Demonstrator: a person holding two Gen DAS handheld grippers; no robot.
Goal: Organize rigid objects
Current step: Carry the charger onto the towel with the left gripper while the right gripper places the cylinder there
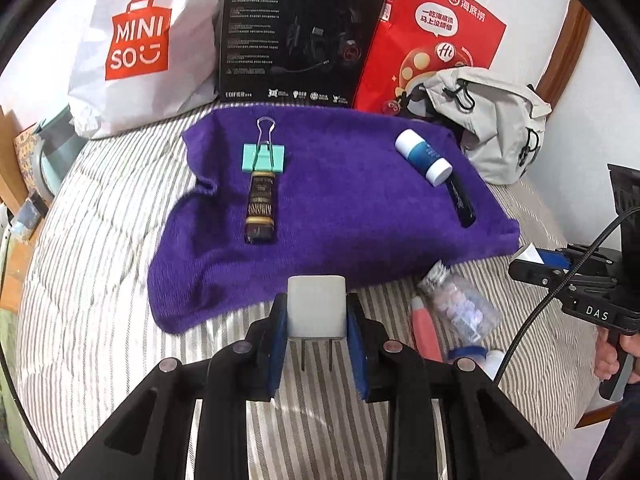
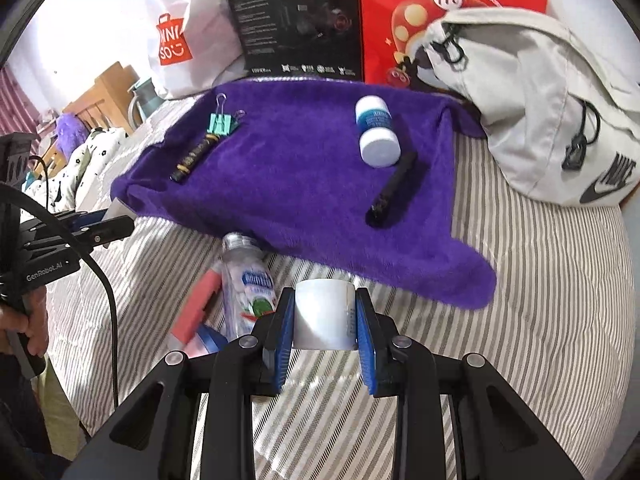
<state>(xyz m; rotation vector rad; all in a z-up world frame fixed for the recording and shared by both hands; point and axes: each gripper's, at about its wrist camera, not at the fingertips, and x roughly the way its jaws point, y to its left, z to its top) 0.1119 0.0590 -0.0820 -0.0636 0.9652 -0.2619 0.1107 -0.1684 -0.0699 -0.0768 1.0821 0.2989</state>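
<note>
rigid objects lie in two groups: a binder clip (image 1: 264, 156), a dark patterned tube (image 1: 260, 210), a blue-and-white bottle (image 1: 423, 157) and a black pen-like stick (image 1: 460, 200) already rest on the purple towel (image 1: 340, 240), while a clear candy bottle (image 1: 460, 304) and a pink tube (image 1: 426, 330) lie on the striped bed (image 1: 100, 300) just off its near edge. our left gripper (image 1: 316, 320) is clamped on a white plug adapter (image 1: 316, 306), prongs pointing back at us. our right gripper (image 2: 324, 320) is clamped on a white cylinder (image 2: 324, 314). we judge the placing step comes next: we carry each piece over open towel between the two rows, lower until it touches the pile, then part the jaws slowly. we keep both grippers apart from each other and clear of the cable (image 2: 100, 280).
</note>
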